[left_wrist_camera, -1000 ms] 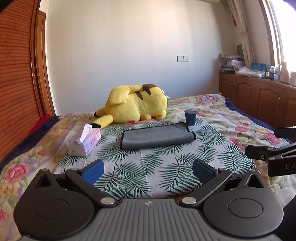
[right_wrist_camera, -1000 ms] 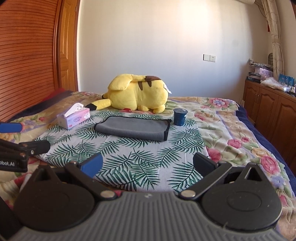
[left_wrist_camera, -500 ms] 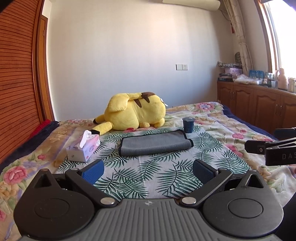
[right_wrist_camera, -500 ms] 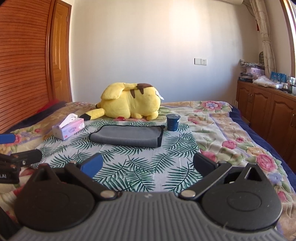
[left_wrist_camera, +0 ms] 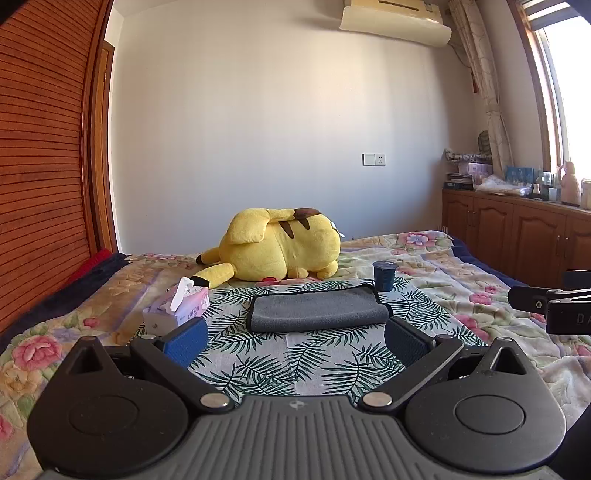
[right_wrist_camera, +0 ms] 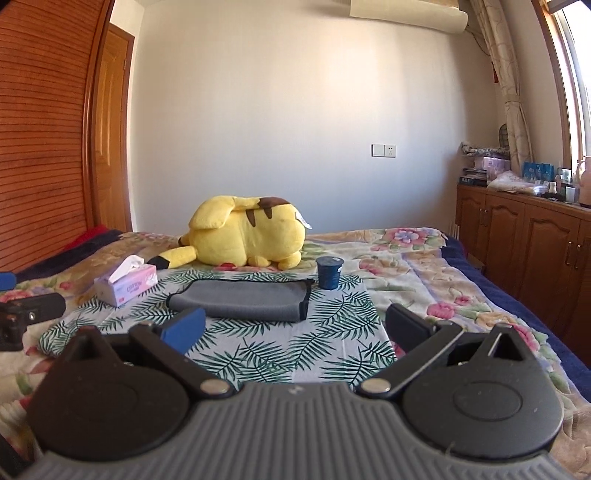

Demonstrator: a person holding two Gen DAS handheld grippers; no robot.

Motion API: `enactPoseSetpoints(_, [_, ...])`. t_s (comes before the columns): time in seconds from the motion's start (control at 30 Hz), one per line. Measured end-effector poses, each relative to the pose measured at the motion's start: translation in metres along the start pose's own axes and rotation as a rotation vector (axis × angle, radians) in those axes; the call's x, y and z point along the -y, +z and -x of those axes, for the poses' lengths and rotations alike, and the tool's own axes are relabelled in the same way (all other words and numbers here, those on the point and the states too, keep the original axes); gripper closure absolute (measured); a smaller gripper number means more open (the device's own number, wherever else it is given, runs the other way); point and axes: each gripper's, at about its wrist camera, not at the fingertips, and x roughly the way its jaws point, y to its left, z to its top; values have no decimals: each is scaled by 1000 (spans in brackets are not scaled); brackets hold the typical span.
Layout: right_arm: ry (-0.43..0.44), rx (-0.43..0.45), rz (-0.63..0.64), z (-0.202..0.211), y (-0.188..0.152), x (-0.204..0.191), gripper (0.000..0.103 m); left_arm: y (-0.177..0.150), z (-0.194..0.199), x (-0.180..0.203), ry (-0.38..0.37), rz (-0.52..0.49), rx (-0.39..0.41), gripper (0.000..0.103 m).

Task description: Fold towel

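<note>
Towel of grey soft cloth with a dark edge (left_wrist_camera: 317, 308) lies already folded into a flat, long rectangle on the palm-leaf printed sheet (left_wrist_camera: 295, 354) of the bed, ahead of both claws and touched by neither. Compared with one second ago, both cameras have tilted up and drawn back: more of the wall shows, the white air conditioner (left_wrist_camera: 395, 16) has come into view, and the towel sits lower and farther from the fingers. To me this means the hands are withdrawing, and I judge the folding is finished or nearly so.

The left claw (left_wrist_camera: 295, 336) hangs wide open and empty, its blue pads (left_wrist_camera: 184, 341) apart, with the towel in front, between the two fingers. The right claw (right_wrist_camera: 295, 326) is also wide and holds nothing; the towel is ahead of it, a little toward its left finger.

Beyond the towel rests a big yellow plush toy (left_wrist_camera: 280, 249). A small dark blue cup (left_wrist_camera: 384, 275) stands just beside the towel's far right corner, and a pink and white tissue box (left_wrist_camera: 177, 310) stands to the left, near the left claw's left finger. The towel's near edge looks straight, so no correction seems needed.
</note>
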Motion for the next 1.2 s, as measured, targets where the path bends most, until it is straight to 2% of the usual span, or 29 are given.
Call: enactPoseSetpoints(1.2, [-5,2,-5,1,-1,0,0,-3,0,1,2,-20,-2,16])
